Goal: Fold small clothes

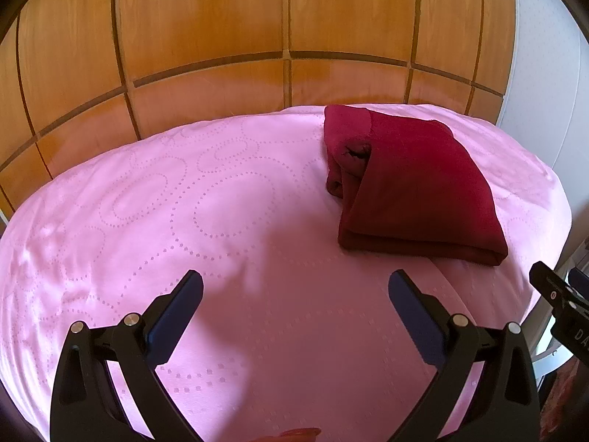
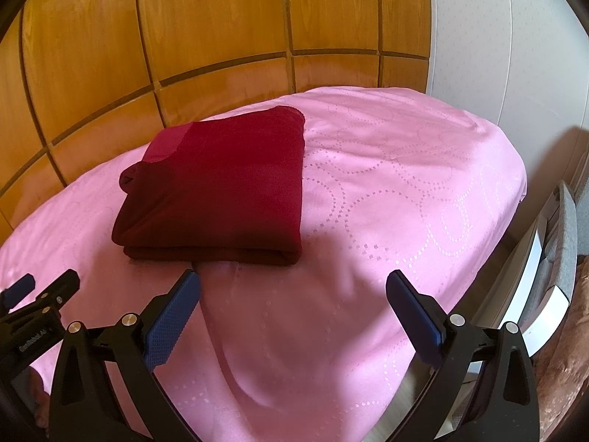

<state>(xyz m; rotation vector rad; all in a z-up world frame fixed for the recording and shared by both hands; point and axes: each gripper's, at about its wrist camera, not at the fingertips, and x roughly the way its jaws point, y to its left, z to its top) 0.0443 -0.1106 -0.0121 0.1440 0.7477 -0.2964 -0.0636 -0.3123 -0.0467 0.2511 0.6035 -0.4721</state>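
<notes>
- Right now my left gripper (image 1: 294, 287) has its jaws spread wide with nothing between them, hovering over bare pink sheet (image 1: 184, 191).
- My right gripper (image 2: 293, 287) is likewise spread wide and holds nothing; its blue pads (image 2: 173, 316) show a dotted texture.
- From the left wrist view, I see the folded maroon garment (image 1: 416, 188) lying ahead and to the right of the left gripper, near its right fingertip but apart from it.
- From the right wrist view, the same garment (image 2: 221, 184) lies ahead and to the left; its near folded edge sits just beyond the left fingertip, close, and I cannot tell whether they touch.
- The garment is stacked in several layers, with a lighter red band along its far edge and a small bunched bit of fabric poking out on its left side.
- Each gripper shows at the edge of the other's view: the right one at the right edge of the left view, the left one at the left edge of the right view.
- I can read part of a white label on the left gripper's body in the right view; it looks like a brand name, too blurred to spell out.
- Beyond the bed stands a wooden panelled wall (image 1: 221, 29), with a white wall (image 2: 515, 37) to the right.
</notes>
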